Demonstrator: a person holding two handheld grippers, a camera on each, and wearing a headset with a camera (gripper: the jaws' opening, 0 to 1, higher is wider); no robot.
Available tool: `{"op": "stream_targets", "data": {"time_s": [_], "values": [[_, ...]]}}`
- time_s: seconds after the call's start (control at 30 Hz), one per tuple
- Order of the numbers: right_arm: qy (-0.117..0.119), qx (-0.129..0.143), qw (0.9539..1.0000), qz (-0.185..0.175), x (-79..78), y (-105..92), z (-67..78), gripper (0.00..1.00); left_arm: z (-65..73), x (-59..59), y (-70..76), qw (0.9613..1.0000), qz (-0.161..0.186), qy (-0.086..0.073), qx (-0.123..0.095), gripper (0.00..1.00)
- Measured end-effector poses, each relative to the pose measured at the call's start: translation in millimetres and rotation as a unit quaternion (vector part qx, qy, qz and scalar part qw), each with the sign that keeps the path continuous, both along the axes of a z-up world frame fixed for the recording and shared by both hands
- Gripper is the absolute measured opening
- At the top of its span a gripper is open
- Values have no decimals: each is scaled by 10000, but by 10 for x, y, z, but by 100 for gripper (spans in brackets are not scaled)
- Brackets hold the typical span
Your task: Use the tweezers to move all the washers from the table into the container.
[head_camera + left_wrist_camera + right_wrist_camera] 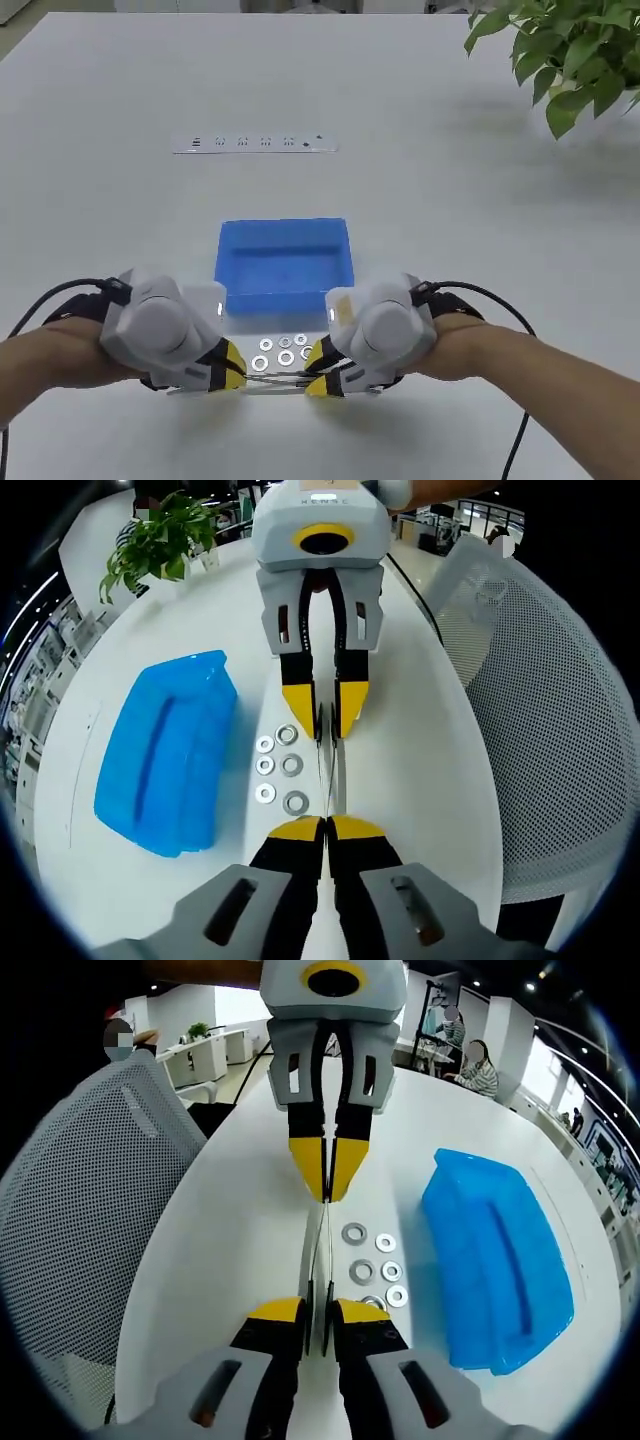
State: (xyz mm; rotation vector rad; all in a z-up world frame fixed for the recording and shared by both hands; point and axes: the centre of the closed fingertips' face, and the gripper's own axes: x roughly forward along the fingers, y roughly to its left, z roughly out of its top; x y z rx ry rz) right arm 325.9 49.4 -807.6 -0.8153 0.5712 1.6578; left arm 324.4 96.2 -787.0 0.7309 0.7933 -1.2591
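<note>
Evidently the tweezers (pixel 328 775) are held end to end, the left tool (pixel 326 828) and right tool (pixel 318 1312) each pinched shut on one end, probably so the grip can be re-seated before picking. The washers (pixel 285 350) lie toward the near edge of the tabletop (pixel 450 200), just beside the tweezers and just short of the blue container (pixel 285 228).

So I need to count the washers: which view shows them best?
The left gripper view: all six washers lie unobstructed beside the tweezers. The right gripper view crowds one against a finger; the head view shows them tiny.
</note>
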Motion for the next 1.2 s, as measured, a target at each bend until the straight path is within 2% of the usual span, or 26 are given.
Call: {"op": "stream_targets", "data": {"time_s": [0.2,0.47,0.93,1.03,1.2], "values": [[-22,-4,10000,-18,4,5,1,14,105,-4,-42,10000,27,2,-71,6],[-105,10,9999,6,2,2,4,13,276,-17,-120,9997,1,-76,-215,5],[-114,277,9994,-158,22,25,113,11,571,6,-247,9989,-112,-274,-353,5],[-112,329,9992,-187,23,35,137,11,629,7,-276,9988,-58,-237,-418,5],[-100,391,9989,-236,14,62,169,11,703,6,-319,9984,-122,-311,-449,5]]}}
